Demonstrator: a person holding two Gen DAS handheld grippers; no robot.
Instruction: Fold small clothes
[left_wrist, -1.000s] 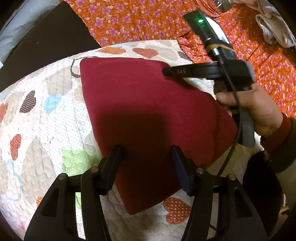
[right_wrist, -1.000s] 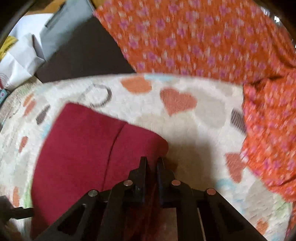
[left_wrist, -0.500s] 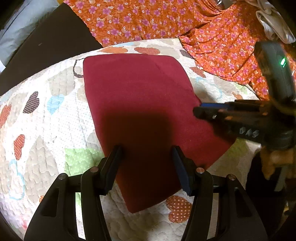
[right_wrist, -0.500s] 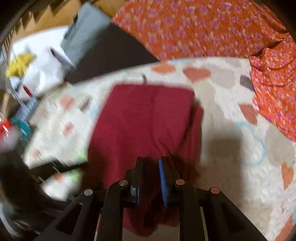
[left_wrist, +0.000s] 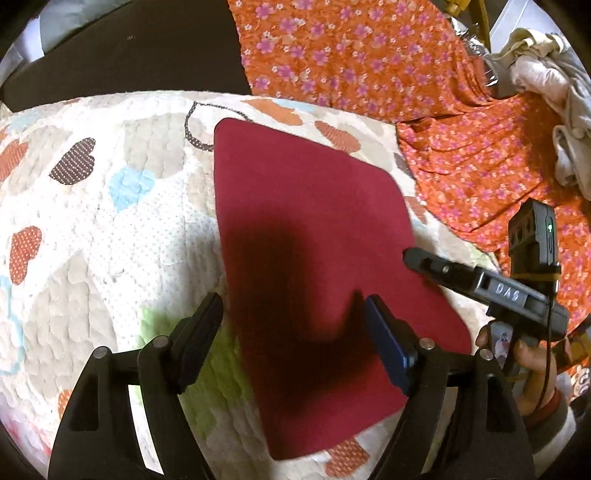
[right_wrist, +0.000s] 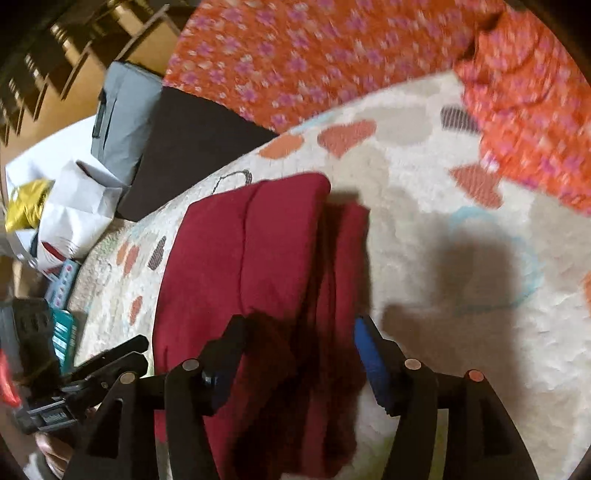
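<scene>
A dark red folded cloth (left_wrist: 314, 258) lies flat on a heart-patterned quilt (left_wrist: 110, 221). My left gripper (left_wrist: 291, 325) is open and hovers over the cloth's near end, empty. My right gripper (left_wrist: 410, 254) reaches in from the right, at the cloth's right edge. In the right wrist view the red cloth (right_wrist: 258, 277) lies folded with a second layer showing along its right side. My right gripper (right_wrist: 299, 332) is open above it, holding nothing. The left gripper (right_wrist: 122, 354) shows at the lower left.
An orange flowered fabric (left_wrist: 369, 62) lies behind and to the right of the quilt. A pile of pale clothes (left_wrist: 546, 96) sits at the far right. A dark panel (left_wrist: 129, 48), a grey bag (right_wrist: 122, 118) and white paper bags (right_wrist: 74, 210) lie at the back left.
My right gripper has let go of the red cloth, opened, and drawn back toward the cloth's right side. The cloth now lies folded flat. My left gripper stayed open over it.
</scene>
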